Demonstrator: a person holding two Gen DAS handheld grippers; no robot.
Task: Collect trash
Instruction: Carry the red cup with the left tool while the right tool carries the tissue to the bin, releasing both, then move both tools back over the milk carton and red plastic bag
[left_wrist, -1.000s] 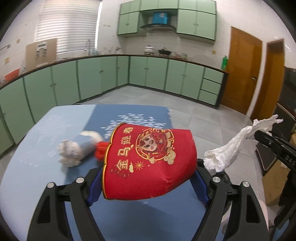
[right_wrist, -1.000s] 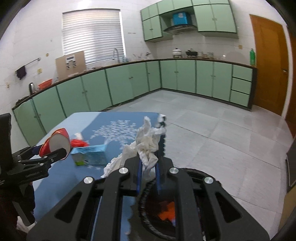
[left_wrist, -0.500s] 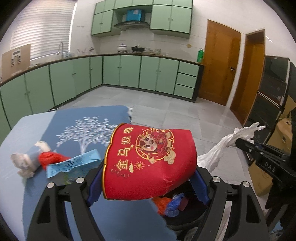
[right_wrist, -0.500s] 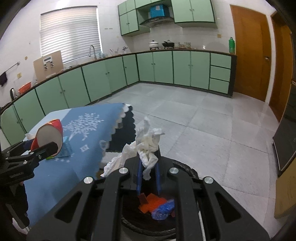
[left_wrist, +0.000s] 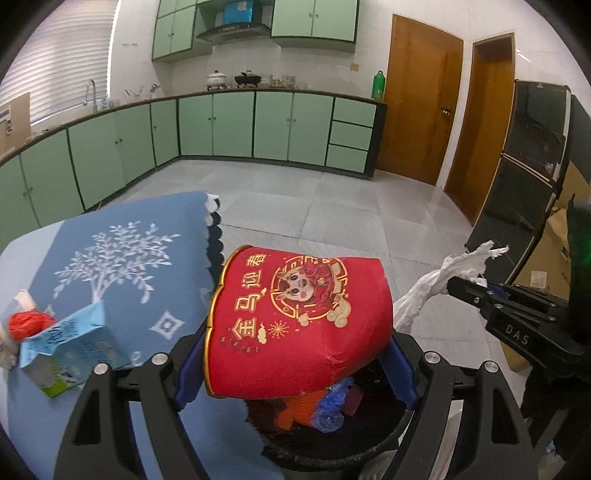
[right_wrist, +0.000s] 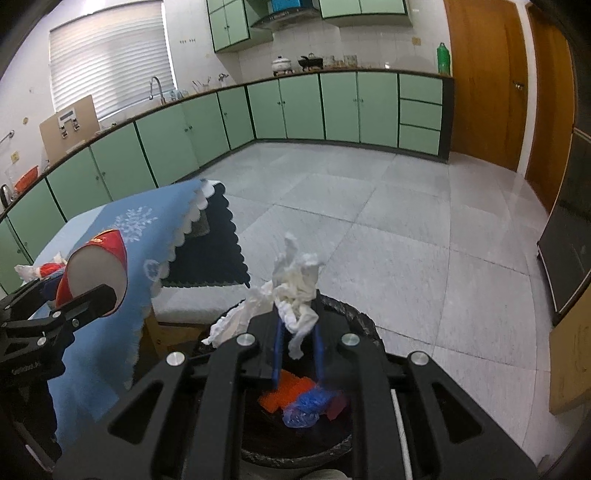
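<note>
A red paper cup with gold print lies on its side between the blue pads of my left gripper, which is shut on it. It hangs over the black lined trash bin. The right wrist view shows the cup at the left, beside the table's edge. My right gripper pinches a crumpled white tissue over the bin; its jaws are starting to open, with the tissue still caught between them. Orange and blue scraps lie in the bin.
A blue patterned cloth covers the table left of the bin. On it lie a blue carton and a red and white wad. Green cabinets line the far walls. Cardboard boxes and a dark appliance stand at the right.
Both grippers have swung from over the table to above the bin and come lower, each keeping its load. The bin's inside has come into view.
</note>
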